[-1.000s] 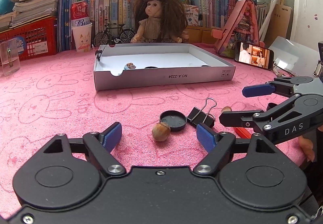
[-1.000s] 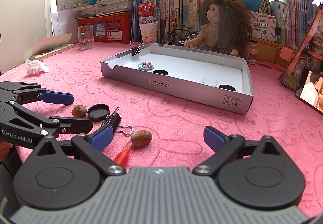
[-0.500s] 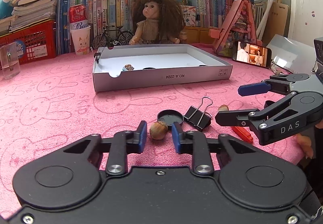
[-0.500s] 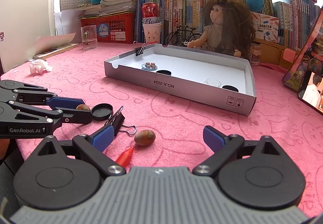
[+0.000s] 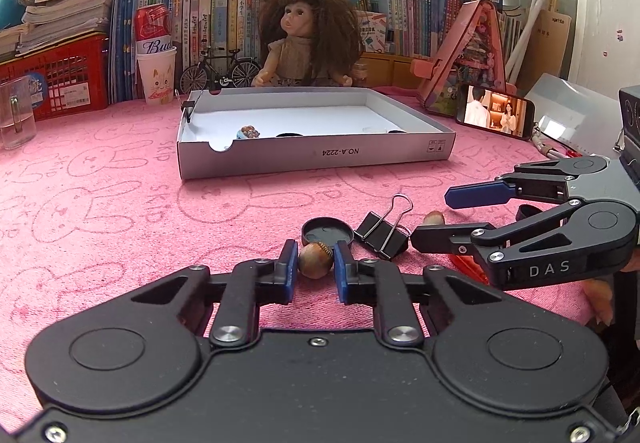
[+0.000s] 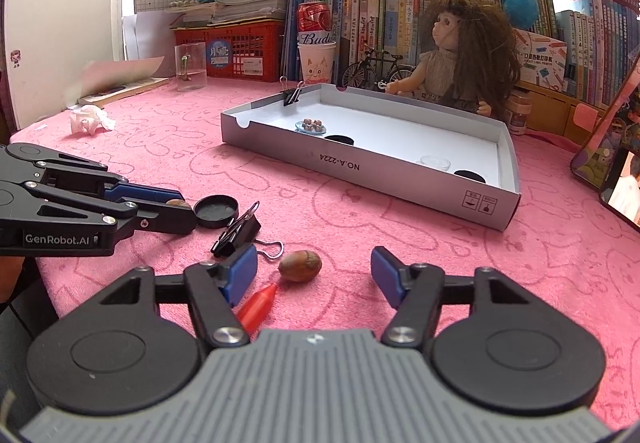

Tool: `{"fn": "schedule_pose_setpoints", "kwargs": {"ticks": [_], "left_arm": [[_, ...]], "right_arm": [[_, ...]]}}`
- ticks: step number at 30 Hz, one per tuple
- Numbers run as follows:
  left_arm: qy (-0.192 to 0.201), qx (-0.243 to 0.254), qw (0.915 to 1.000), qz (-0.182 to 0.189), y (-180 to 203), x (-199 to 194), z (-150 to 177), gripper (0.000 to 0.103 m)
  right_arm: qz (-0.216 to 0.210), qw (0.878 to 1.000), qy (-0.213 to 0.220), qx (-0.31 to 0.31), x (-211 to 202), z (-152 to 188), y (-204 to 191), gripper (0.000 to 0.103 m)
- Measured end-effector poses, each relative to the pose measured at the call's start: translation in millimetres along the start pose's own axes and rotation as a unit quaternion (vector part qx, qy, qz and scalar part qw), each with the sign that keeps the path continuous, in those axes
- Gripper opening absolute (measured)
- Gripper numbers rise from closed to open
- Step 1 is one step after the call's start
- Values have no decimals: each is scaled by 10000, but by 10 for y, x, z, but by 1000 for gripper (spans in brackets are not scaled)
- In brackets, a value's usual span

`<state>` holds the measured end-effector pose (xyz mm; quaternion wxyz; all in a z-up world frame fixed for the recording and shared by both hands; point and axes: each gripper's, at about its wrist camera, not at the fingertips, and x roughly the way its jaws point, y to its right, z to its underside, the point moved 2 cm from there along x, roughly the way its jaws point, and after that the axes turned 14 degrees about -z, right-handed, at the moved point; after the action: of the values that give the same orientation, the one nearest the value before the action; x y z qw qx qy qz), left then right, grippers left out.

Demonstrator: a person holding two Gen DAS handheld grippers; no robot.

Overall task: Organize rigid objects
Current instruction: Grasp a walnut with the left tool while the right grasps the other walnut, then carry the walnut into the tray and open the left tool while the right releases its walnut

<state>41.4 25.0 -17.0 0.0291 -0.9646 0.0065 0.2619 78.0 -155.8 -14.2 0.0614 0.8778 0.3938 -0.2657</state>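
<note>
- Left gripper (image 5: 315,266) is clenched on a nut (image 5: 316,260) on the pink cloth (image 5: 120,203), near the black cap (image 5: 327,232). Lift it straight up, so the round shell doesn't squirt out.
- Right gripper (image 6: 314,272) has just been closing; its jaws stand apart around a second nut (image 6: 300,265) without touching it. Centre it first.
- The box (image 6: 360,167) waits beyond.

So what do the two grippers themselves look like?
Both are black linkage frames with silver screws and blue pads on the fingers. The left gripper is all black and carries "GenRobot.AI" in white on its side. The right gripper has a grey ribbed body and "DAS" on its side.
</note>
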Motion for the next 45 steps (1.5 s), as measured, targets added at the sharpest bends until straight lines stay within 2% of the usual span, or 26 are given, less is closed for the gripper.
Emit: {"fn": "schedule_pose_setpoints", "kwargs": {"ticks": [7, 13, 15, 17, 19, 29, 45], "left_arm": [[-1, -6, 10000, 24, 11, -2, 0, 18], [10, -12, 10000, 37, 52, -12, 7, 18], [10, -16, 10000, 40, 57, -13, 5, 18], [17, -15, 10000, 44, 61, -14, 3, 18], [26, -25, 10000, 43, 65, -16, -5, 18], [101, -166, 9998, 12, 48, -24, -108, 18], [367, -435, 9983, -94, -59, 123, -520, 18]], "right_arm": [[5, 10000, 12, 7, -2, 8, -1, 56], [-3, 10000, 15, -33, -5, 14, -9, 50], [-14, 10000, 26, -55, -8, 17, -16, 45], [-31, 9999, 53, -89, -13, 23, -26, 34], [-60, 9999, 81, -133, -22, 28, -44, 28], [47, 9995, 273, 157, -85, -7, 13, 27], [705, 9945, 655, 422, -116, -294, 240, 27]]}}
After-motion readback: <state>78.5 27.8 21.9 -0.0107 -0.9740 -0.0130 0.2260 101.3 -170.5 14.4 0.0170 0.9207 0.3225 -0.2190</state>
